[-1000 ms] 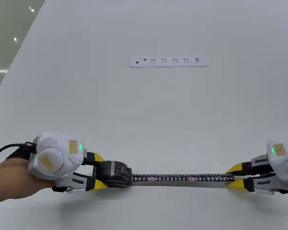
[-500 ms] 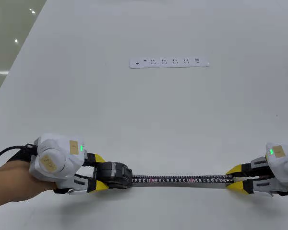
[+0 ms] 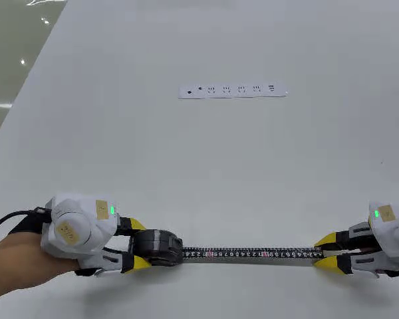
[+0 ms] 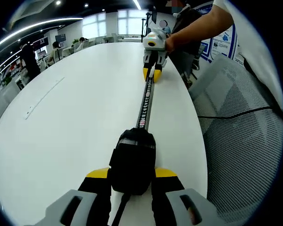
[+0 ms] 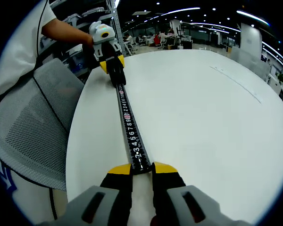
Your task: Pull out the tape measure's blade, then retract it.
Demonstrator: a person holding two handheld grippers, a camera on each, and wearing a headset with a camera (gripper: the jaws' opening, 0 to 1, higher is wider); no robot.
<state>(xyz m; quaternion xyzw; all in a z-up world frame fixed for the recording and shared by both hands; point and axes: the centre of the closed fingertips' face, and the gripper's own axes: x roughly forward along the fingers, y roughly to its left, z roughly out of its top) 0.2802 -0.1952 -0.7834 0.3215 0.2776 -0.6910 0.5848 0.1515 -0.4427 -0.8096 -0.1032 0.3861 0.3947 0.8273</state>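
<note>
A black tape measure case [image 3: 157, 248] lies near the table's front edge, and my left gripper [image 3: 134, 244] is shut on it; the case [image 4: 132, 159] sits between the yellow-tipped jaws in the left gripper view. Its dark numbered blade [image 3: 251, 254] runs out to the right along the table. My right gripper [image 3: 327, 251] is shut on the blade's end. In the right gripper view the blade [image 5: 130, 136] stretches from my right gripper [image 5: 142, 168] to the far case [image 5: 117, 74]. The left gripper view shows the blade [image 4: 145, 101] reaching the right gripper [image 4: 151, 74].
A white power strip [image 3: 232, 90] lies flat farther back on the white table [image 3: 206, 166]. The table's left edge [image 3: 26, 86] drops to a shiny floor. A mesh chair back [image 4: 238, 117] stands beside the table's near edge.
Both grippers sit slightly lower in the head view and the view has tilted a little. The blade stays stretched at about the same length between them.
</note>
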